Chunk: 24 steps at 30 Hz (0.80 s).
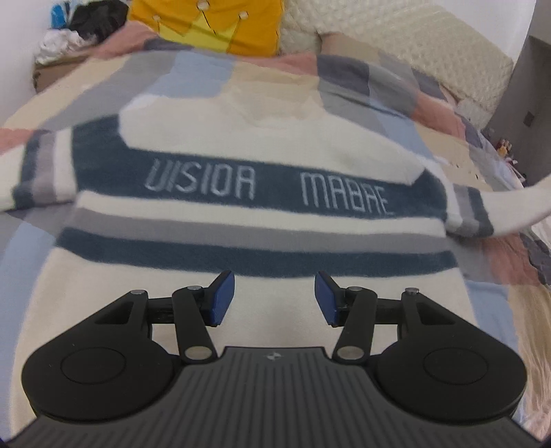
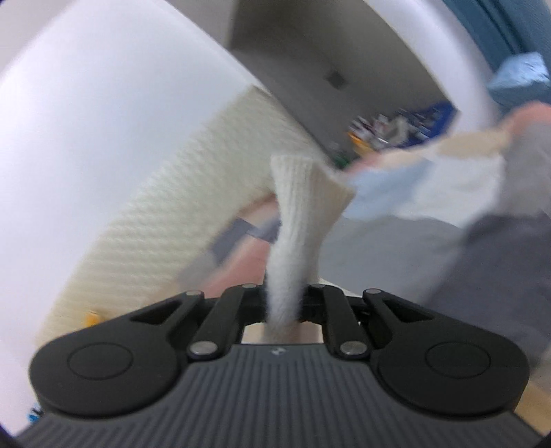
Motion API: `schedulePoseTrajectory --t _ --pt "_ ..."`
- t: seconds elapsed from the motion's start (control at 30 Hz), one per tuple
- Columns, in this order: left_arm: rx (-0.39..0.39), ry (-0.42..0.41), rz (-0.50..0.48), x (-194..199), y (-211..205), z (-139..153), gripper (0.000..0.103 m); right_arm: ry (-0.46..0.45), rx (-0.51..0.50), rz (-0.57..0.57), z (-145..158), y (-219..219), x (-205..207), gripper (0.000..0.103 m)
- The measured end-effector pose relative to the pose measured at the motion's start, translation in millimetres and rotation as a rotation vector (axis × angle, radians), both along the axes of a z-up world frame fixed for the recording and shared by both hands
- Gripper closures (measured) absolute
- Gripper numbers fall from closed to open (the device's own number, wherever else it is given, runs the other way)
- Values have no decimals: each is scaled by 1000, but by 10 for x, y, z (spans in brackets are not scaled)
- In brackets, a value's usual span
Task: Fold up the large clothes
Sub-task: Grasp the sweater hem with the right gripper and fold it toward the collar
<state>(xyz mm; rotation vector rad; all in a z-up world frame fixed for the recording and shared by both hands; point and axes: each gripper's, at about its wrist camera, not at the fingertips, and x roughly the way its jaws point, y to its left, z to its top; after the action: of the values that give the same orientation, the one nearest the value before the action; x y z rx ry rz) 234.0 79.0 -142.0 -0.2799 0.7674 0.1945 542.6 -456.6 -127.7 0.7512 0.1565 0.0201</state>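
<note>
In my left wrist view the left gripper (image 1: 275,296) sits low in the centre of the frame with its blue pads (image 1: 222,298) standing well apart. Nothing is between them; I see only the cream body of the sweater (image 1: 261,144) beyond the gap, and I cannot tell whether the tips touch the knit.

The sweater lies spread flat, front up, across the middle of that frame on a patchwork bedspread (image 1: 365,79). A dark blue band with pale lettering crosses its chest, with grey and blue stripes under it. One striped sleeve lies out at the left edge; the other sleeve (image 1: 509,203) runs off the right edge, lifted clear of the bedspread. A yellow cushion (image 1: 213,24) sits at the top of the frame.

In my right wrist view the right gripper (image 2: 283,306) is clamped together on the ribbed cream cuff (image 2: 299,213) of that sleeve. The cuff stands up from the pinched jaws through the centre of the frame, flaring at its top. Behind it, everything is blurred: a quilted cream headboard (image 2: 165,220) at left, and the bedspread at right.
</note>
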Motion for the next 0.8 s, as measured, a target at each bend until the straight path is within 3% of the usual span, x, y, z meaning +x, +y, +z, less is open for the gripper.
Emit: schedulePoseTrajectory --t 0.3,0.43,0.63,0.8 --pt "-78 -68 19 -366 256 295 45 -168 -216 227 1214 1129 -418 91" --pt "-133 -112 22 -579 404 417 45 -227 -227 305 1508 1626 -656 92" --pt "-207 -175 73 -827 741 533 45 -275 -291 456 1631 2486 -1045 92" --pt "-291 -211 134 -1027 1071 592 45 -282 -388 605 1412 3199 -1389 92"
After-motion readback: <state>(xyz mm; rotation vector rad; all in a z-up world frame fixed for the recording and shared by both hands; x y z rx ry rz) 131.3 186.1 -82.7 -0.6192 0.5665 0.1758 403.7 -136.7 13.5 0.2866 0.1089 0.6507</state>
